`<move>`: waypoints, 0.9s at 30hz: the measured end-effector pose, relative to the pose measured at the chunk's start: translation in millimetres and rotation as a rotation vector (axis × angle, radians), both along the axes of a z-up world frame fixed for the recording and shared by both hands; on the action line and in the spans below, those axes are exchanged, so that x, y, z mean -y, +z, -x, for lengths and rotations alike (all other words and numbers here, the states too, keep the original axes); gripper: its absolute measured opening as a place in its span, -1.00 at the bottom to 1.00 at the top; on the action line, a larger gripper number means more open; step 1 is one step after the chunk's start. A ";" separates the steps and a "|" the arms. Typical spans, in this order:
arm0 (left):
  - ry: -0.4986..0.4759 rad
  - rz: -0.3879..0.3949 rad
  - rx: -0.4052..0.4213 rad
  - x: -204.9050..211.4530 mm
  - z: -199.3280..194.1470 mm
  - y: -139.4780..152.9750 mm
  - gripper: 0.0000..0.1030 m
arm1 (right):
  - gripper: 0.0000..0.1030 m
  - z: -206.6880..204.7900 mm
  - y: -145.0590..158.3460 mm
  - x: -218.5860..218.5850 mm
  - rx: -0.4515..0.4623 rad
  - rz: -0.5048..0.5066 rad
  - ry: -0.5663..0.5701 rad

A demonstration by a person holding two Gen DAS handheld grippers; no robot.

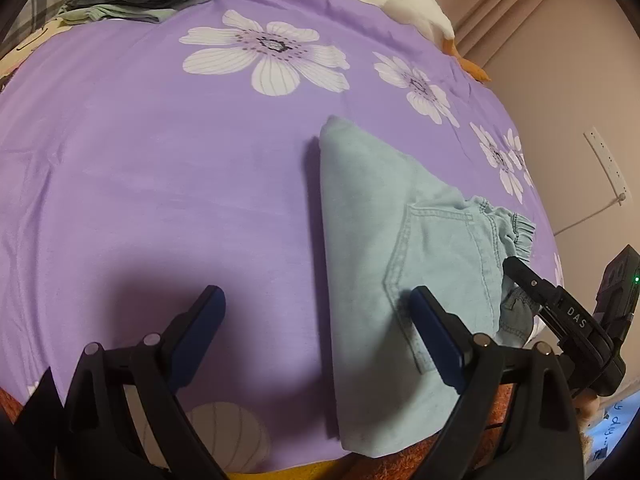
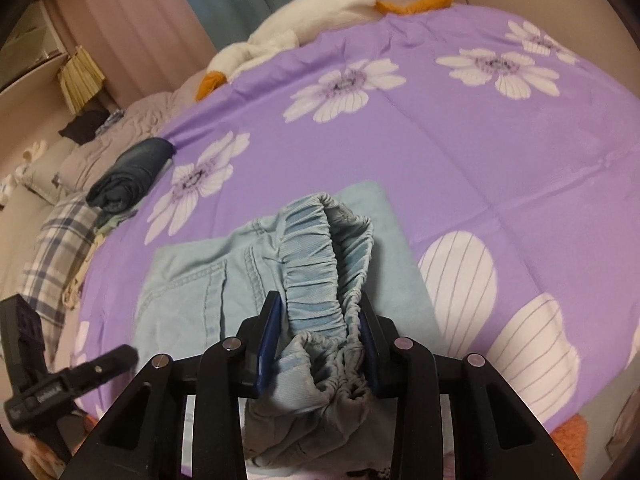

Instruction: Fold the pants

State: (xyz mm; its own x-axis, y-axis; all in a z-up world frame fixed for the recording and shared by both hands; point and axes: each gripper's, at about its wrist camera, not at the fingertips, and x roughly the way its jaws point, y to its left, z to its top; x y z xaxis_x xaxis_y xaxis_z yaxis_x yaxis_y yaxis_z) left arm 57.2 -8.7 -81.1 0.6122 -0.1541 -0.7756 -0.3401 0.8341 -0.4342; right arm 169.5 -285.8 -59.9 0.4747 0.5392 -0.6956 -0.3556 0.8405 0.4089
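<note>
Pants (image 2: 240,280) on purple sheet (image 1: 160,160), right gripper (image 2: 320,320) clamping gathered waistband; left gripper (image 1: 316,300) spread wide, empty

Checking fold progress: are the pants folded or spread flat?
Partly folded: the pants lie doubled on the bed, while the right tool holds the bunched waistband up.
</note>
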 end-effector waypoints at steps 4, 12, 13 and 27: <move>-0.022 0.022 -0.009 5.0 -7.0 -3.5 0.80 | -0.28 -5.8 -8.6 2.1 -0.031 0.038 0.011; -0.063 0.033 -0.012 17.1 -16.3 -7.6 0.80 | 0.58 -9.9 -5.8 33.1 -0.057 0.007 -0.077; -0.069 0.041 -0.011 18.4 -18.0 -8.0 0.80 | 0.58 -11.2 -6.7 38.2 -0.076 -0.008 -0.082; -0.132 0.144 0.008 29.5 -36.0 -15.0 0.17 | 0.78 -17.5 -32.7 23.5 -0.187 -0.124 0.033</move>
